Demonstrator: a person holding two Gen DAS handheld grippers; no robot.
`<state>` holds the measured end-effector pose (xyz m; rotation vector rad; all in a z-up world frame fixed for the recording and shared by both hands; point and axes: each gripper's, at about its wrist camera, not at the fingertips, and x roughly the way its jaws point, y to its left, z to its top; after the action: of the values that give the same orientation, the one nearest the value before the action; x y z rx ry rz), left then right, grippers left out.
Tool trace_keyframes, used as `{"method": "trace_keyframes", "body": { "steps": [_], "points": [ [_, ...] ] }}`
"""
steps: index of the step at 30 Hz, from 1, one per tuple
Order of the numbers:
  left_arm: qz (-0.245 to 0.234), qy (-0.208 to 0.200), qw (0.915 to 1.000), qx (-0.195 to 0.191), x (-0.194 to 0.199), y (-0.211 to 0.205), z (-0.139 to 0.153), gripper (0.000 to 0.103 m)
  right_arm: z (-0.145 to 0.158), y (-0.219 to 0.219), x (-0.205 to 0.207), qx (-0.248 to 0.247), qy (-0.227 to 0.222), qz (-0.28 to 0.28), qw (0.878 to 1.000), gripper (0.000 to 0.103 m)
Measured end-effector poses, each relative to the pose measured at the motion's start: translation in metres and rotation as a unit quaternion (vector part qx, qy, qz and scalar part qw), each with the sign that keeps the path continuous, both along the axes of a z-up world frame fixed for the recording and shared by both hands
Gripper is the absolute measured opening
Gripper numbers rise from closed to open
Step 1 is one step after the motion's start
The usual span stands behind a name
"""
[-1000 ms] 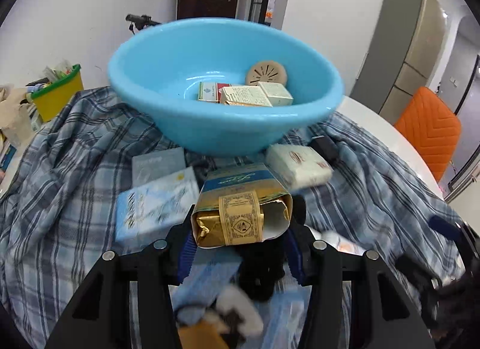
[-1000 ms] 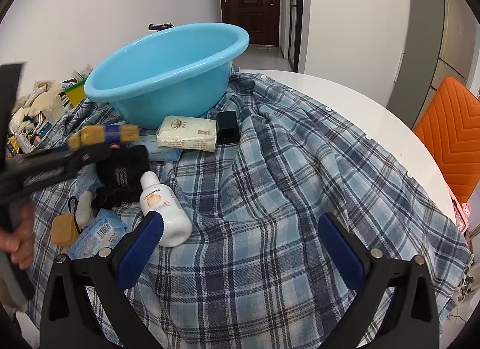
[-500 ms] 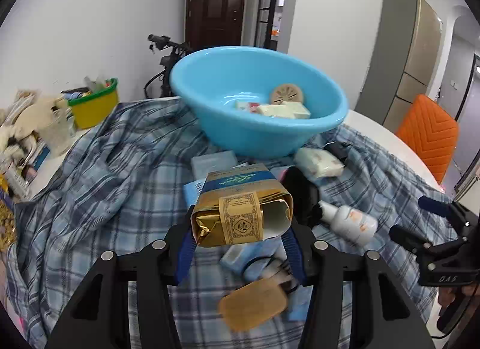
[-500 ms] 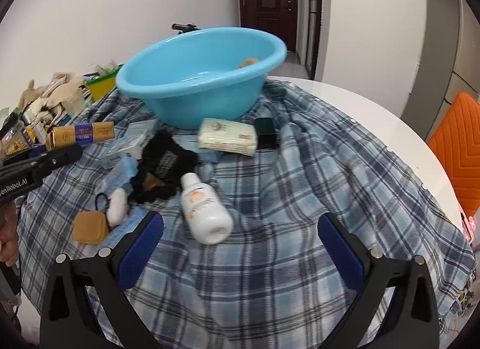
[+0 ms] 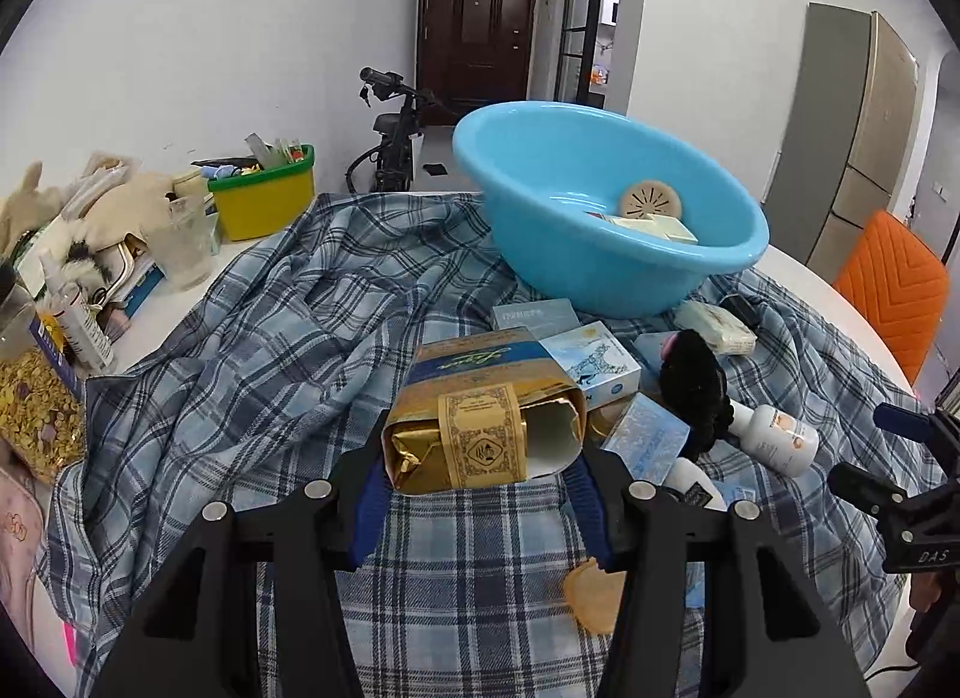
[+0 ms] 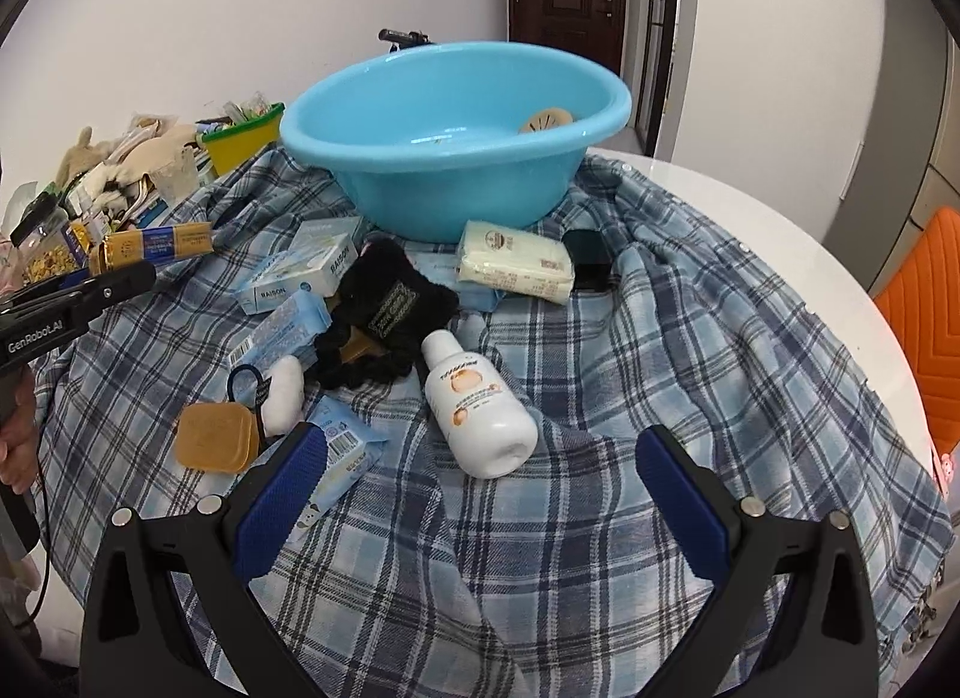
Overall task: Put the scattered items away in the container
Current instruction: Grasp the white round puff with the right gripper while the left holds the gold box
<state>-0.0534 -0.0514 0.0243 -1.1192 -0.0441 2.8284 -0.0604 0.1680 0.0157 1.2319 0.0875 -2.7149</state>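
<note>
Inside the round blue plastic basin (image 5: 606, 254) few items lay, many remained before it on the plaid-covered bench (image 6: 660, 398); left gripper (image 5: 480, 482) fingers clamped a gold-and-blue packet (image 5: 480, 422), right gripper (image 6: 480, 494) fingers apart, empty.

Your left gripper (image 5: 480, 494) points downward with its pads pressed on a gold packet (image 5: 474, 434), while your right gripper (image 6: 480, 494) points downward, jaws wide apart and empty.
</note>
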Motion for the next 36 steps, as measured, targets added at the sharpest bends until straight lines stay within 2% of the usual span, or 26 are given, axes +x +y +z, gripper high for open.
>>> {"method": "trace_keyframes", "body": {
  "steps": [7,12,15,21,23,25,29,32,36],
  "points": [
    [-0.007,-0.006,1.0000,-0.003,0.002,0.005,-0.006,0.054,-0.003,-0.017,-0.001,-0.007,-0.007,0.016,1.000,0.103],
    [-0.010,-0.009,0.9999,0.001,0.004,0.006,-0.007,0.054,-0.004,-0.051,-0.009,-0.022,-0.016,0.073,0.997,0.103],
    [-0.009,-0.010,0.9999,0.001,0.006,0.003,-0.008,0.054,-0.013,-0.073,-0.018,-0.016,-0.024,0.095,0.995,0.102],
    [0.005,-0.013,0.9999,0.000,0.009,-0.010,-0.012,0.054,-0.034,-0.087,-0.032,-0.002,-0.039,0.089,0.995,0.101],
    [0.009,-0.014,0.9999,0.003,0.008,-0.013,-0.012,0.054,-0.036,-0.086,-0.034,-0.005,-0.039,0.090,0.995,0.086],
    [0.010,-0.013,0.9999,0.002,0.008,-0.015,-0.012,0.054,-0.041,-0.085,-0.035,-0.015,-0.052,0.104,0.993,0.017],
    [0.006,-0.014,0.9999,0.006,0.007,-0.012,-0.012,0.054,-0.038,-0.076,-0.032,-0.056,-0.073,0.114,0.989,0.016],
    [0.002,-0.013,0.9999,0.006,0.006,-0.008,-0.012,0.054,-0.034,-0.076,-0.025,-0.030,-0.056,0.107,0.992,0.016],
    [-0.003,-0.017,0.9998,0.007,0.006,-0.003,-0.013,0.054,-0.031,-0.072,-0.022,-0.038,-0.056,0.105,0.992,0.016]
  ]
}}
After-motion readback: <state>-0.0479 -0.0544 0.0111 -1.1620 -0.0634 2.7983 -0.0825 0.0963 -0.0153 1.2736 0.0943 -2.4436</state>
